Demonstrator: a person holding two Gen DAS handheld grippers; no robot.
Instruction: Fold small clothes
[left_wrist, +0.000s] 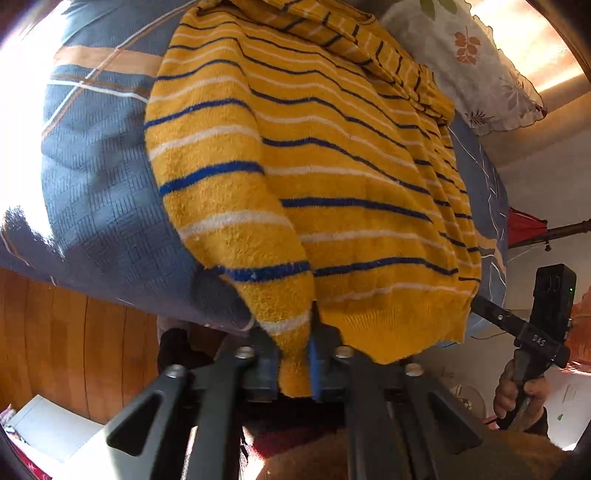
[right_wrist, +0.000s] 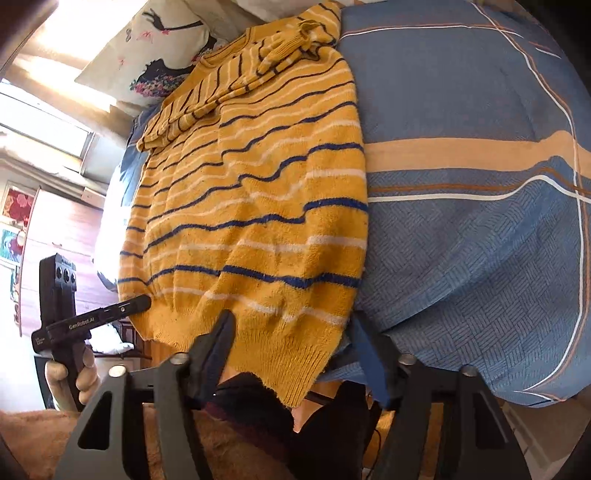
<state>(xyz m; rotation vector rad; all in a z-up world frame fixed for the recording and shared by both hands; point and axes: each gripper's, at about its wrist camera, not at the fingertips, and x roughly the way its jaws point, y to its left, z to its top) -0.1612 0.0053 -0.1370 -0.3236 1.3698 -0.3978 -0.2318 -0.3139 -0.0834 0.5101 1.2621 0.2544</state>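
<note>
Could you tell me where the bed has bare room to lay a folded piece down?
Widest is the bare bedsheet beside the sweater, out to the bed's edge. The pillow end is crowded by a bunched sleeve; the left gripper and right gripper crowd the hem.

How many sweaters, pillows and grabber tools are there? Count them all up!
Sweaters: 1, the yellow striped sweater
Pillows: 2, the leaf pillow and the girl pillow
Grabber tools: 2, the left gripper and the right gripper
Total: 5
</note>
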